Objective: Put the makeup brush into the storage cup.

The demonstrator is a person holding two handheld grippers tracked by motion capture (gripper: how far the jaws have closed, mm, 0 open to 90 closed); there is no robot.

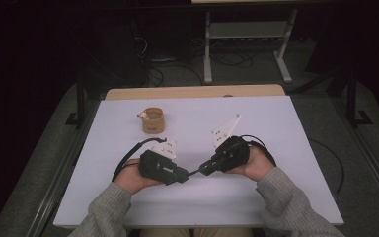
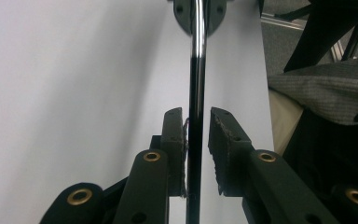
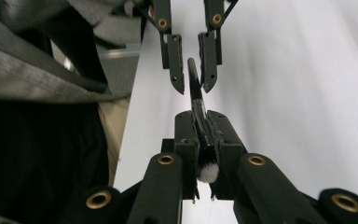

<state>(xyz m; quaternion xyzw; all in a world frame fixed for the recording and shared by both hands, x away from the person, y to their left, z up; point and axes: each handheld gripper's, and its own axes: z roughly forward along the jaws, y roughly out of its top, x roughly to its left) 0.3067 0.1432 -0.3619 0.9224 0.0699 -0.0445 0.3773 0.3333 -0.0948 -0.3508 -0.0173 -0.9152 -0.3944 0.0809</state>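
Handover of a slim brush low over the desk's near middle. Right gripper jaws clamp the glossy black handle beside its white bristle tuft; left gripper jaws stand slightly open around it. Withdraw the left straight back, clear of the handle. Farther left: a tan cylindrical cup.

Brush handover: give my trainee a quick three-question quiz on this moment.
1. True or false: the right gripper is clamped on the brush near its bristles.
2. Where does the tan cup stand? A: on the table beyond the left gripper, apart from both grippers. B: between the right gripper's jaws. C: at the table's near edge.
3. Fill in: around the brush handle, the left gripper's jaws stand ____.
Key: 1 true; 2 A; 3 open, with a gap beside the handle.
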